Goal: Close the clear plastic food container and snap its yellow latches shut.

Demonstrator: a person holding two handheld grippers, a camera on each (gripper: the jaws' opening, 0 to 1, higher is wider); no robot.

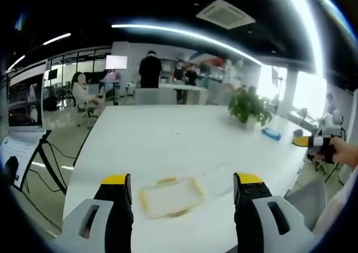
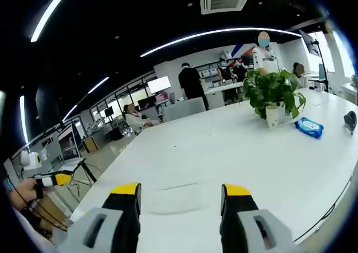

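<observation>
Bright ceiling strips, perhaps slightly soft

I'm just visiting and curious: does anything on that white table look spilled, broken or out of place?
Nothing looks spilled or broken. The clear container with yellow edging lies flat on the white table, apart from both grippers. A potted plant stands upright, and a blue packet lies beside it. Whether the container is already closed I cannot tell.
</observation>
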